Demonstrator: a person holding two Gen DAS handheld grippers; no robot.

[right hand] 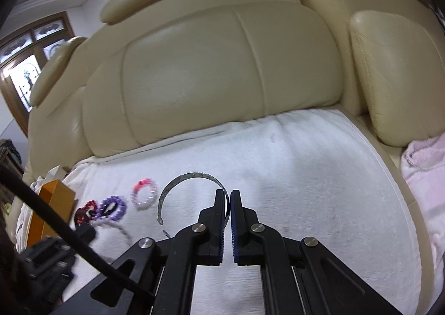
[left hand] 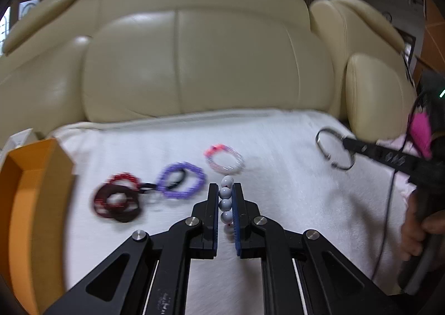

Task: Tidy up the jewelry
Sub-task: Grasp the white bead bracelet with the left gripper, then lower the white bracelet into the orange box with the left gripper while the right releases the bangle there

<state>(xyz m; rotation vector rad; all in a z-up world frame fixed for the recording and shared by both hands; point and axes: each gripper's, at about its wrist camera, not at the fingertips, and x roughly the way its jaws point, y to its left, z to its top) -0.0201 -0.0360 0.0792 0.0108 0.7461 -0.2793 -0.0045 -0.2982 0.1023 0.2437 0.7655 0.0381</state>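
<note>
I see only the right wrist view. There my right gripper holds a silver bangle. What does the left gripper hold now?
Observer: The left gripper is shut on a strand of white beads, pinched between its pads.
Operator: Is the orange box open?
Observer: Yes, the orange box shows an open top at the far left of the left wrist view.

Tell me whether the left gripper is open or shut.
Shut: the left gripper pinches the white bead bracelet, its beads lined up between the blue pads.
</note>
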